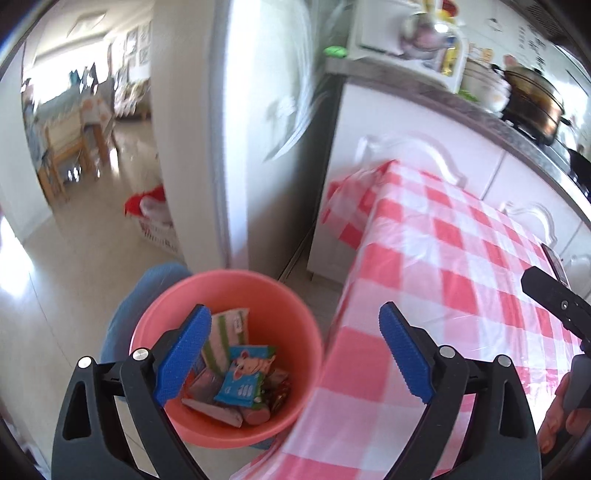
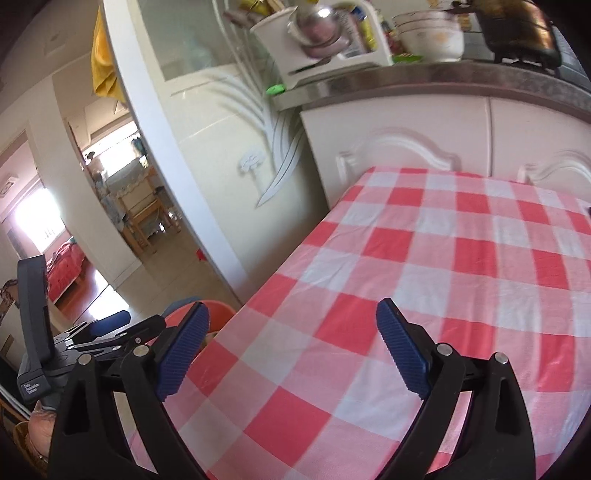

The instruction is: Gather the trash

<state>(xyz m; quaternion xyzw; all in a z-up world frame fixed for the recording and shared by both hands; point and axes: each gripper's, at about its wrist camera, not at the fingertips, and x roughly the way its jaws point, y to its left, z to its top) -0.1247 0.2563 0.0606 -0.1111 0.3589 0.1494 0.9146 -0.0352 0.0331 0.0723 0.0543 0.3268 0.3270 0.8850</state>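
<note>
Both empty, spread tools, left (image 1: 291, 354) and right (image 2: 291, 350), flank the round pink plastic bin (image 1: 295, 314) of wrappers (image 1: 245, 376) (nearer the left), beside the checked-cloth desk (image 2: 424, 258).

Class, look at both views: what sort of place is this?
Most likely a home kitchen: a worktop with a pot and bowls, white cupboards, and a checked tablecloth.

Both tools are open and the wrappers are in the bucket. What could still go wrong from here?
1. The pink bucket stands on the floor close to the table edge; the left tool above it could knock it and spill the wrappers.
2. The checked tablecloth hangs loose at the edge and could snag a tool.
</note>
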